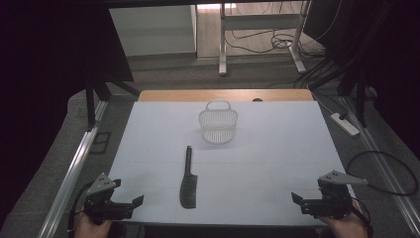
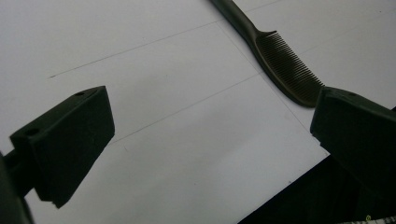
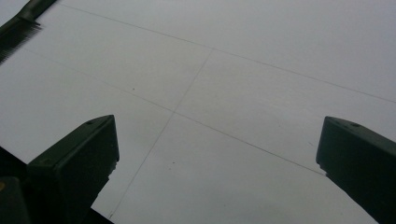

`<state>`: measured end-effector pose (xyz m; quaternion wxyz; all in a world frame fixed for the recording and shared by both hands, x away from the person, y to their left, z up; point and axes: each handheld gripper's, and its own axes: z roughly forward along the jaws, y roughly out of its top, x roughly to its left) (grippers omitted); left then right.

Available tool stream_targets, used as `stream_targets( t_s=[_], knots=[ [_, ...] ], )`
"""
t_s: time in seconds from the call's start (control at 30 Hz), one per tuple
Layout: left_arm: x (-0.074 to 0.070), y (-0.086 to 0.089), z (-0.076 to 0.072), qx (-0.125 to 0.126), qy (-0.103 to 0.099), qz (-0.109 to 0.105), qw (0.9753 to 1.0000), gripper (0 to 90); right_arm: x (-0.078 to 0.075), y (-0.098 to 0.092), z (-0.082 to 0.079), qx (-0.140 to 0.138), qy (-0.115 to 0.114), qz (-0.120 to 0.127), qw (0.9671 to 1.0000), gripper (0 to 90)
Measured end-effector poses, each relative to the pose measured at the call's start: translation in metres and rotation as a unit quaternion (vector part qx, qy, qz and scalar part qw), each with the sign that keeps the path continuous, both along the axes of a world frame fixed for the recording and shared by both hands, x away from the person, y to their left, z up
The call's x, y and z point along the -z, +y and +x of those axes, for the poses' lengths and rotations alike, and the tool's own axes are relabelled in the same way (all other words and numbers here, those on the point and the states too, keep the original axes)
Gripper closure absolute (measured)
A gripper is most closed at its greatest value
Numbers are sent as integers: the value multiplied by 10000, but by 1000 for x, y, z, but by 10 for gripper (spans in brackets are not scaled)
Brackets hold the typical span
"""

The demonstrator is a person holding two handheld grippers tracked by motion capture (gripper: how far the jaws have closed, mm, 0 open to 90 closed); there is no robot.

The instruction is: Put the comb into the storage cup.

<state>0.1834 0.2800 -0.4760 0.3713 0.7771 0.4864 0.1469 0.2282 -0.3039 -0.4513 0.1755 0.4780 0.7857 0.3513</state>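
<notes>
both pairs of jaws stand wide apart, holding nothing. the left gripper rests at the near left corner of the table, the right gripper at the near right corner, each pointing inward. the comb lies between them, handle pointing away, well apart from both. beyond it stands a white basket, upright near the far edge.

At centre frame you have a comb of dark, smooth plastic with a slight sheen, lying on the matt white counter. Above it stands a basket of pale perforated plastic, and your tongs look matt black.
</notes>
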Motion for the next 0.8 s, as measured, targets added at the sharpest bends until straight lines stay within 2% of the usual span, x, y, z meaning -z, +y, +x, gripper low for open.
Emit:
stream_targets(
  t_s=[0.13,0.4,0.63,0.8],
  knots=[
    [0,1,2,-45,50,-73,10000,0,0,0,0,8,27,2,10000,0],
    [1,1,4,-18,132,-79,9999,0,1,-1,-1,61,41,-63,10000,0],
    [1,3,4,-107,184,-133,9997,0,1,0,1,56,62,-67,9999,0],
    [1,1,6,-144,208,-63,9997,0,1,0,2,108,123,-86,9998,0]
  ],
)
